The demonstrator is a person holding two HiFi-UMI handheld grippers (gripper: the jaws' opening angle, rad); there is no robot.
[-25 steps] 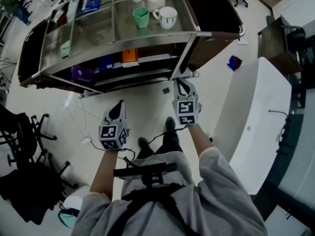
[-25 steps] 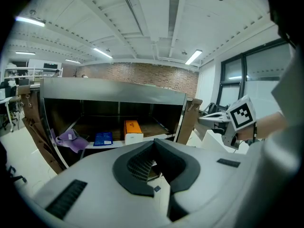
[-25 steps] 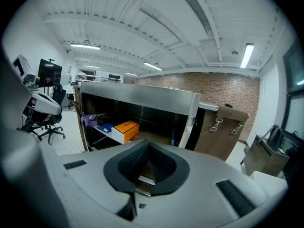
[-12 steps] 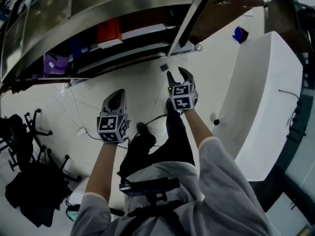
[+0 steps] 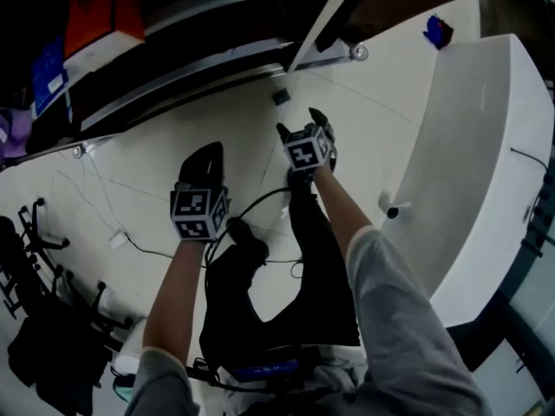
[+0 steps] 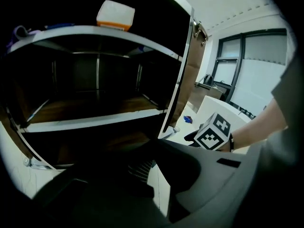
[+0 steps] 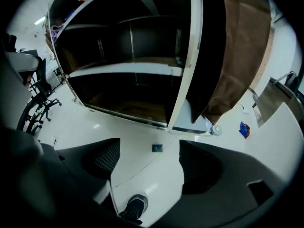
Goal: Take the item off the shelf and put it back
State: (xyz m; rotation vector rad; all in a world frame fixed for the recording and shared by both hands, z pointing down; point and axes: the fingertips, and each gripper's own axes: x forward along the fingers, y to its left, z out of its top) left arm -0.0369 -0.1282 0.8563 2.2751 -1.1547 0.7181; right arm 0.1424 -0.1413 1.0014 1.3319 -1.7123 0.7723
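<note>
An orange and white box lies on an upper level of the metal shelf rack, whose two lower levels look bare. In the head view the orange box sits at the top left beside a blue item. My left gripper hovers low over the floor before the rack, jaws together and empty. My right gripper is near the rack's corner post, its jaws opening with only floor between them. Its marker cube shows in the left gripper view.
A white table stands close on the right, with a blue object on the floor behind it. A small dark square lies near the rack's caster. Black chairs and loose cables fill the left. My shoe is underneath.
The view has dropped, so the rack's top with its cups is out of sight. Both grippers came down toward the lower shelves. The right jaws have spread apart.
</note>
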